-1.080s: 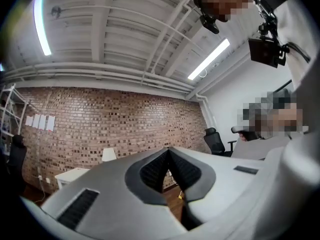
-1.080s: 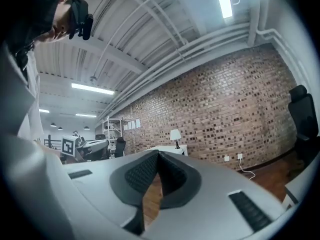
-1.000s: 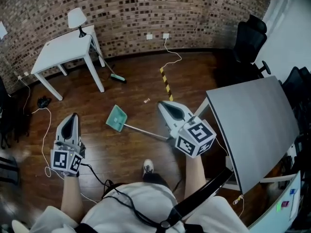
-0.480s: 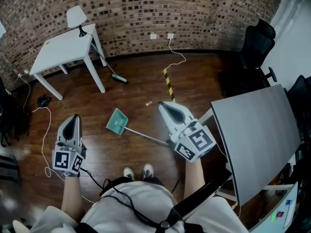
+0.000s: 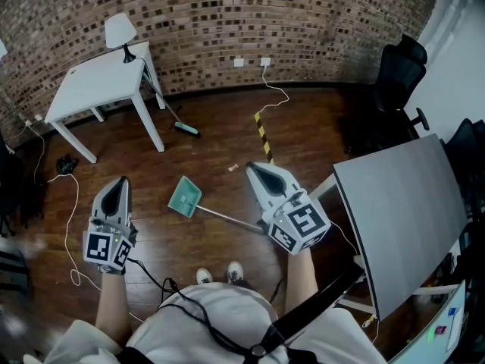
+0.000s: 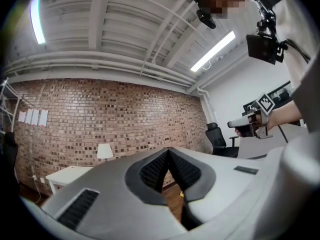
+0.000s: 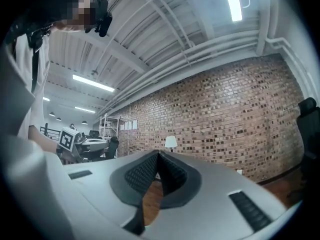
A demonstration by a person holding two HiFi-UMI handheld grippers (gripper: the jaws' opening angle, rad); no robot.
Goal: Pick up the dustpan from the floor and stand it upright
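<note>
Standing person: shoes [image 5: 235, 271] close together on the dark wooden floor [image 5: 189, 241], with a gripper held out level in each hand.
Left gripper [image 5: 119, 182]: jaws pressed together with nothing between them; it is well to the left of the dustpan.
Right gripper [image 5: 250, 167]: jaws likewise closed on nothing; in the head view it overlaps the handle's near end, apparently held above it, not touching it.
Dustpan [image 5: 184, 196]: lies flat on the floor just ahead of the shoes, between the two grippers. The green pan points away to the left; the thin handle [image 5: 223, 215] runs back to the lower right, its end hidden behind the right gripper.
Handling: probably light. The pan looks like stiff plastic and the handle a slim rigid rod, likely smooth enough to twist in a pinch.
Hold: the handle, best toward its free end, so the pan hangs low and can be set down on its edge; the jaws would have to spread first.
Beyond: a small scrap [image 5: 233, 167], a yellow-black tape strip [image 5: 262, 135], and a broom [image 5: 187, 130] leaning at the white table [image 5: 91, 82], which carries a lamp [image 5: 119, 29].
Farthest: the brick wall [image 5: 303, 14].
</note>
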